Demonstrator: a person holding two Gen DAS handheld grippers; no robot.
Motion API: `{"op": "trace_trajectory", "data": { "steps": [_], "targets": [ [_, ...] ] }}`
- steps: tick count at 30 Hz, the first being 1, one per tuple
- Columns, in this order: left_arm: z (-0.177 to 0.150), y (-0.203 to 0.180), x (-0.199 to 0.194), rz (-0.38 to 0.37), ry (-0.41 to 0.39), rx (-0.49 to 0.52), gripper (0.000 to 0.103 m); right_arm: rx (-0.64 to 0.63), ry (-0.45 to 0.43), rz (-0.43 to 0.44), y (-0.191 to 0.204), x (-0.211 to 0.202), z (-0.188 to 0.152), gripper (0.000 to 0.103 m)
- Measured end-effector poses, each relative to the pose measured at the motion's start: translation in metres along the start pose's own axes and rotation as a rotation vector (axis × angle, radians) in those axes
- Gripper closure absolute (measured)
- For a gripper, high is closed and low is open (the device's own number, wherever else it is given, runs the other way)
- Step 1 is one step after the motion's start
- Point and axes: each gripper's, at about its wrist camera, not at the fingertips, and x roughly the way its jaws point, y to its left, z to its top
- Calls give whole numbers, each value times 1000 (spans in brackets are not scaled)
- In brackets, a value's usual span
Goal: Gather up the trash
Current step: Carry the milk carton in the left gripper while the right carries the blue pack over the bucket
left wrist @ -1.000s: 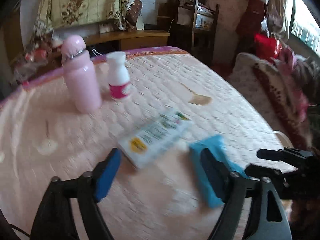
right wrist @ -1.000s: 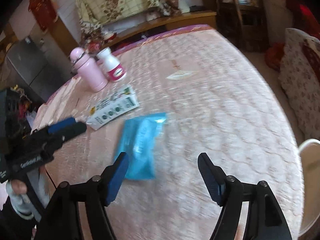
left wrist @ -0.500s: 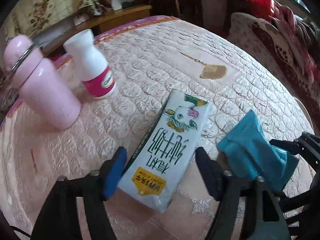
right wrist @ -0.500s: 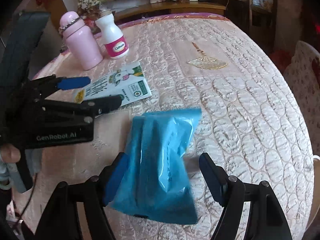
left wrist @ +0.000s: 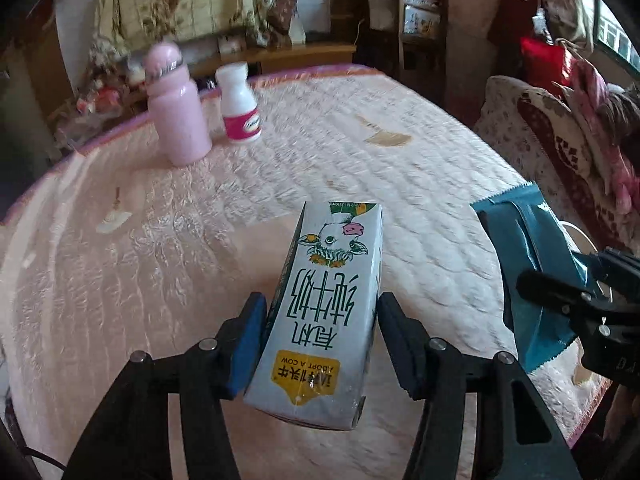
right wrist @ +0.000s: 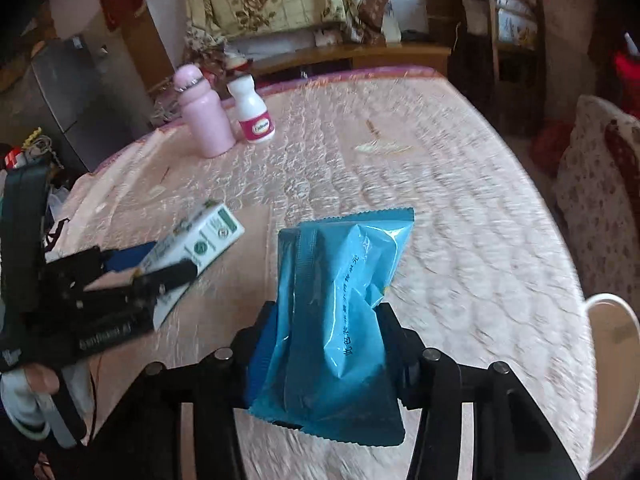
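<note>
room: cluttered living space, floral cloth hung at the back, wooden shelf and a chair at about 1 o'clock, patterned sofa off to the right

table [left wrist: 400, 184]: round, covered with a quilted pinkish cloth; frames are a bit motion-blurred

pink bottle [left wrist: 176, 108]: standing upright at 11 o'clock on the far side, not trash by the looks of it

white bottle [left wrist: 240, 106]: just beside the pink one on its right, pink label, also upright

left gripper [left wrist: 320, 340]: clamped on the milk carton [left wrist: 328, 308], one finger on each long side; carton looks lifted clear of the cloth, cow print pointing away at 12 o'clock

right gripper [right wrist: 326, 340]: pinched shut around the blue wrapper [right wrist: 340, 308], which crumples in at the squeeze and sticks up toward 12 o'clock, off the cloth

step in hand: I'd say pickup is done for both pieces, so this is the carry-away bit

next move: needs a bin or bag to drop them in, and none shows in either view, so no clue which way to head. Carton grip looks solid; the wrapper is slippery film, so keep that squeeze on while moving
</note>
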Motion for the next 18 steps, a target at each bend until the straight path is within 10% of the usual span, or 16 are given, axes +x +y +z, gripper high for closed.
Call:
{"op": "trace_trajectory", "data": {
  "steps": [18],
  "targets": [
    [4,-130,-37,-54,-87,58,44,133,-81,-92,-106,-81,-50,51]
  ]
}}
